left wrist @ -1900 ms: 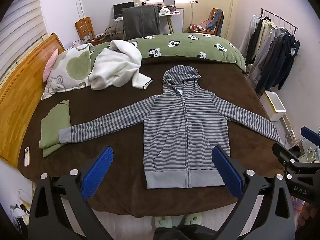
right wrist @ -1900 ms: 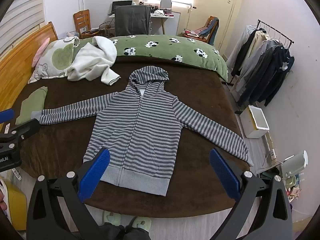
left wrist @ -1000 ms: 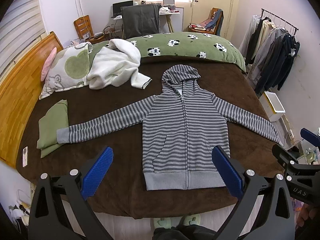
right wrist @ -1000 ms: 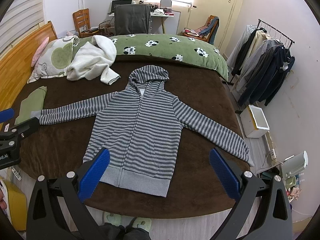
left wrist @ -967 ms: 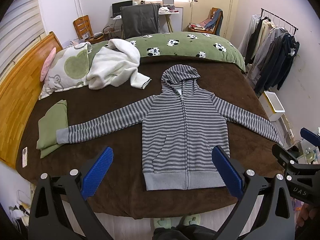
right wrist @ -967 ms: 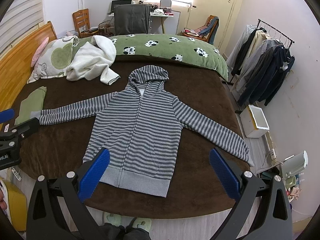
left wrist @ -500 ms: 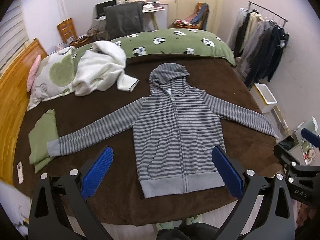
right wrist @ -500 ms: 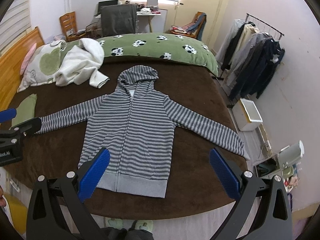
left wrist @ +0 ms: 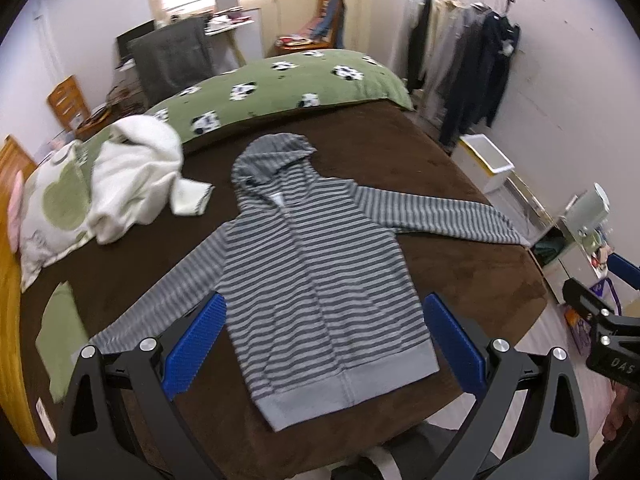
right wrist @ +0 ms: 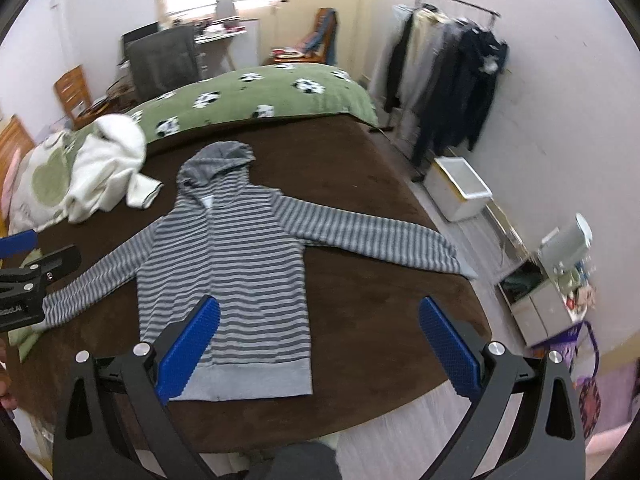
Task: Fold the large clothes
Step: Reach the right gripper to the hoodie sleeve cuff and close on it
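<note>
A grey striped zip hoodie (left wrist: pixel 316 264) lies flat, front up, on the brown bed cover (left wrist: pixel 460 280), both sleeves spread out and hood pointing to the far side. It also shows in the right wrist view (right wrist: pixel 236 256). My left gripper (left wrist: pixel 324 344) is open and empty, held above the hoodie's hem at the near edge of the bed. My right gripper (right wrist: pixel 316 344) is open and empty, above the bed cover (right wrist: pixel 360 308) to the right of the hem. Its right sleeve (right wrist: pixel 372 240) reaches toward the bed's right edge.
A white fleece garment (left wrist: pixel 136 176) and a patterned pillow (left wrist: pixel 52 208) lie at the far left. A folded green cloth (left wrist: pixel 60 336) sits at the left edge. A green panda duvet (left wrist: pixel 280 88) is bunched at the back. A clothes rack (right wrist: pixel 444 68) and white bin (right wrist: pixel 464 188) stand right.
Both grippers have swung to the right and tilted, so the hoodie now sits further left and slanted in both views. The hoodie has not moved. Both grippers stay open.
</note>
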{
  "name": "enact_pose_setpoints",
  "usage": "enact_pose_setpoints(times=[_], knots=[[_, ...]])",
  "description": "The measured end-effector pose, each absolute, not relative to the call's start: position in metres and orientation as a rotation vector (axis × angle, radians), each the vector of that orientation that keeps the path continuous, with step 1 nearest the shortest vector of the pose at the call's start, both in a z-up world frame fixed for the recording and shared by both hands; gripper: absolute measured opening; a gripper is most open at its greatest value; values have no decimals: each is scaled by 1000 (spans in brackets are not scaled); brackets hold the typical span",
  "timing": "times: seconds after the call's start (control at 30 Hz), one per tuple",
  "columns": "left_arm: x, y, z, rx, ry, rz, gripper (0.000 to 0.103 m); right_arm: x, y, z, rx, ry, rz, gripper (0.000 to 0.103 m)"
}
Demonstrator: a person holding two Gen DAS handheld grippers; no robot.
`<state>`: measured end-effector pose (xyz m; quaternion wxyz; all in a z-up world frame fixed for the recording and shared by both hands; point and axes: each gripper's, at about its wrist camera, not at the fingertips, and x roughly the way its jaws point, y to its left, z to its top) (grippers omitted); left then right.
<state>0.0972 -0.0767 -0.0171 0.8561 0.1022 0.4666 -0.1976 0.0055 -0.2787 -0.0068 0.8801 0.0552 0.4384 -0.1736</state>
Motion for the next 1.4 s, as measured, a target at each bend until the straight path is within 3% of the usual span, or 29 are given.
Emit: enact_pose_setpoints(times=[0.33,0.77,1.1,1.4], knots=[[152,-213,-81,275,1063,-481,97,25,-424,-50,162,959,-487,98],[246,-392,-230,272,1153,-463,97,87,-607,-190,330,988,-587,98],[296,-439,-328,277,1182,-396,97,101,-687,-294,417,972,-691,98],[305,-436,-397,312,1206,-398,98,80,-731,-358,561,944,-744,98]])
